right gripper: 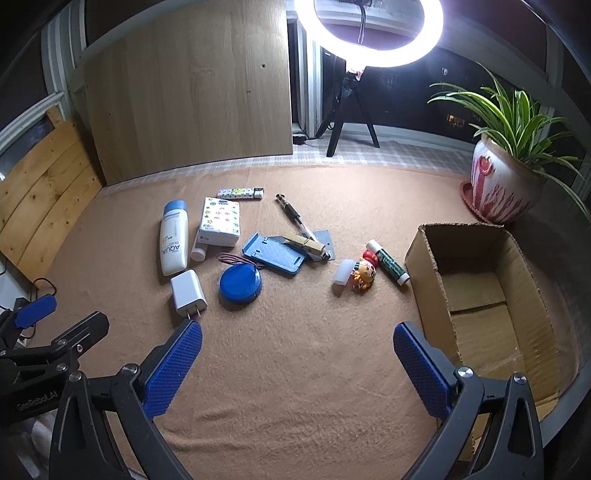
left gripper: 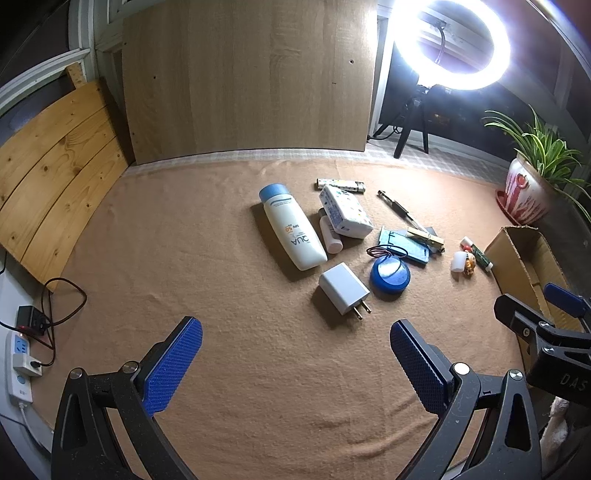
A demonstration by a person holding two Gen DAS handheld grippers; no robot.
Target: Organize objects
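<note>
Small items lie scattered on a tan cloth: a white bottle with a blue cap [left gripper: 291,225] [right gripper: 173,238], a white charger plug [left gripper: 344,288] [right gripper: 188,293], a round blue case [left gripper: 389,275] [right gripper: 240,283], a tissue pack [left gripper: 345,210] [right gripper: 220,220], a lighter [right gripper: 240,193], a pen [right gripper: 295,218], a blue holder [right gripper: 275,256] with a wooden clothespin [right gripper: 308,243], a small doll [right gripper: 364,273] and a glue stick [right gripper: 388,262]. An open cardboard box [right gripper: 432,284] stands at the right. My left gripper [left gripper: 295,360] and right gripper [right gripper: 297,363] hover open over bare cloth, nothing between their fingers.
A potted plant [right gripper: 502,184] stands behind the box. A ring light on a tripod [right gripper: 369,33] and a wooden board [right gripper: 192,99] rise at the back. A power strip with cables [left gripper: 20,354] lies at the left edge. Wooden slats [left gripper: 55,166] lean at the left.
</note>
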